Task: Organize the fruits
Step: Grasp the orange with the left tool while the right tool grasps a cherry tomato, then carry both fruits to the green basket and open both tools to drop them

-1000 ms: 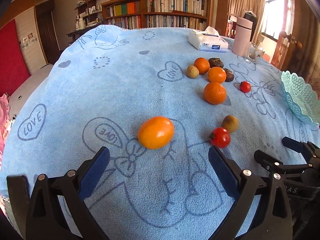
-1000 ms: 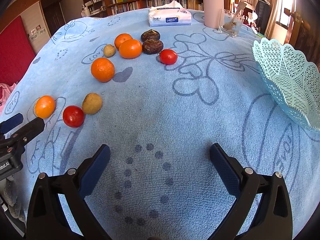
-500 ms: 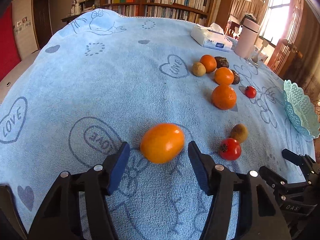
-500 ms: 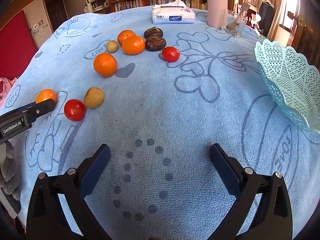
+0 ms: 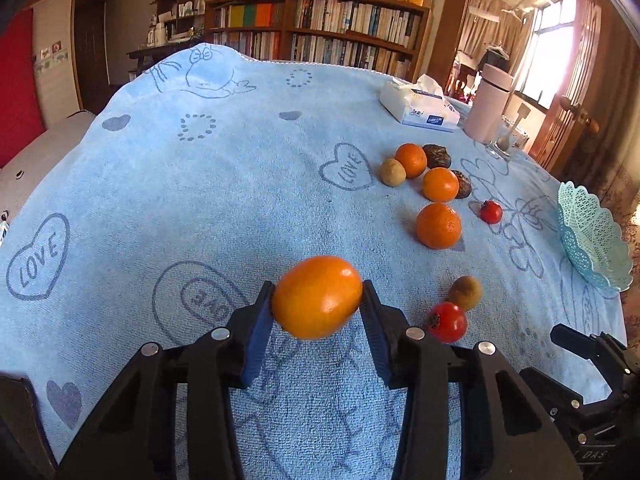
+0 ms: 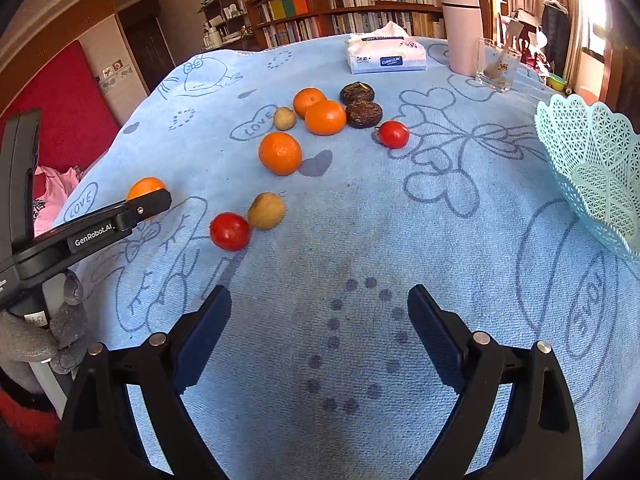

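An oval orange fruit [image 5: 318, 298] sits on the blue towel between the pads of my left gripper [image 5: 316, 292]. Its jaws are closing and both pads touch the fruit's sides. In the right wrist view the same fruit [image 6: 144, 188] peeks out behind a left finger [image 6: 136, 210]. A red tomato [image 6: 229, 231] and a brown kiwi [image 6: 266, 211] lie just right of it. My right gripper [image 6: 319, 296] hovers over bare towel, its jaws closing with nothing between them. A mint lace basket [image 6: 592, 168] stands at the right edge.
Farther back lie three oranges [image 6: 280, 153], a second kiwi [image 6: 285, 118], two dark fruits [image 6: 363, 114] and another tomato [image 6: 394, 134]. A tissue pack [image 6: 386, 58], pink flask [image 6: 460, 28] and glass [image 6: 498, 66] stand at the far edge. A grey-gloved hand [image 6: 36, 336] holds the left gripper.
My left gripper moved forward around the orange fruit and its jaws narrowed from wide open until the pads met it. The right gripper's jaws narrowed slightly.
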### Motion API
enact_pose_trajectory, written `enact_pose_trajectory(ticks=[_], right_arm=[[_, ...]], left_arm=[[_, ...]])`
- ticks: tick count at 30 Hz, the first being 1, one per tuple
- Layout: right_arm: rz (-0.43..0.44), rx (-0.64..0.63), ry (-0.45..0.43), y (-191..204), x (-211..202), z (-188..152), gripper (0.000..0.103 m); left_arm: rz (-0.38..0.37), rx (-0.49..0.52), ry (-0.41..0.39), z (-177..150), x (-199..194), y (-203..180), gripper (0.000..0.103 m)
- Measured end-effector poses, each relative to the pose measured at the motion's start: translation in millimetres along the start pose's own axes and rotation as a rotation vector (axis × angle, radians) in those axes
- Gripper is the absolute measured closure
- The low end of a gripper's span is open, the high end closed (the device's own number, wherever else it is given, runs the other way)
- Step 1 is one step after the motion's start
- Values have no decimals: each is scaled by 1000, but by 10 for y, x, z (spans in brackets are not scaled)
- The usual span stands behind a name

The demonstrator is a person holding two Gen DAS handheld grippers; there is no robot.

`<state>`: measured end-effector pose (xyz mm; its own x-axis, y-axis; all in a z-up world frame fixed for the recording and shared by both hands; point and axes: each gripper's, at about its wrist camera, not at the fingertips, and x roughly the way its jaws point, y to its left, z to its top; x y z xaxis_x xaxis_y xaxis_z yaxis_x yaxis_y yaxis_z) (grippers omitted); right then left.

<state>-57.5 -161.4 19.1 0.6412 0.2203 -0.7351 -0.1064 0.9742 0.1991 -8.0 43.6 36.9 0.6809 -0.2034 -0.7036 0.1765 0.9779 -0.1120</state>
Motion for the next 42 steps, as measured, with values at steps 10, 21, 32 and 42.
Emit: enact_pose_trajectory(ticks=[10,21,32,42], right_arm=[[74,-106,84,569,418,279,56],[14,-114,81,598,573,341,73],[-60,-7,-43,-61,-87,338,73],[-331,211,-153,-1254,-576,344,73]], left_arm=[[36,-1,-94,123,-299,71,60],[45,-27,-80,127,-279,144,60],[21,1,-76,98,-287,-53,60],[-19,83,-69,105,-289,-523,60]])
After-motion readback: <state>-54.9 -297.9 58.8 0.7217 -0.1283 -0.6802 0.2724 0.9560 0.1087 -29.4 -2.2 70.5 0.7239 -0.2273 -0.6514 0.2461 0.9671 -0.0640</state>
